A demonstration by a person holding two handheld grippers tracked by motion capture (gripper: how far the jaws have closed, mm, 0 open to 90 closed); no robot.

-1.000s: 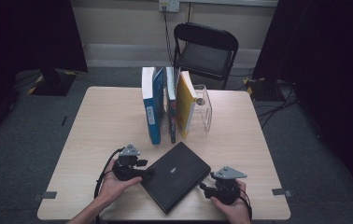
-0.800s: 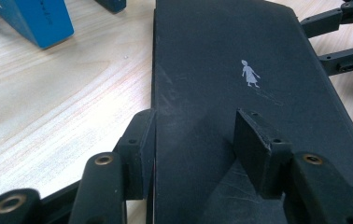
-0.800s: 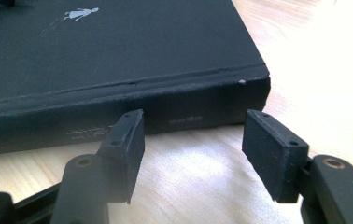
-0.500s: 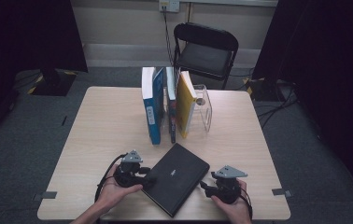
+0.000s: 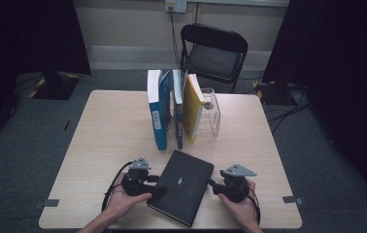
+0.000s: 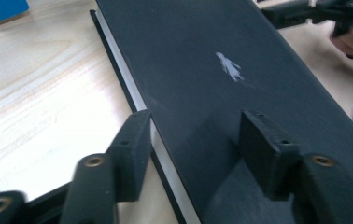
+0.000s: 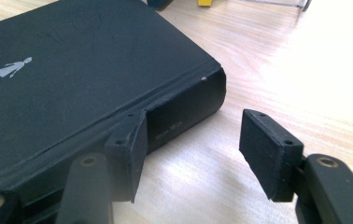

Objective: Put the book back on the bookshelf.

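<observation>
I had both grippers at the black book, which lay flat near the front edge of the table, well short of the upright row of books propped against the clear bookend toward the back. My left gripper had just been opening: its jaws stood partly apart astride the book's page edge, one on the cover and one beside the pages, not clamped. My right gripper sat at the spine, jaws moderately wide after closing a little, one touching or nearly touching the spine and the other over bare wood, gripping nothing. As I judged it, the job of standing this book with the others had barely begun: no firm hold, no lift, book still flat.
</observation>
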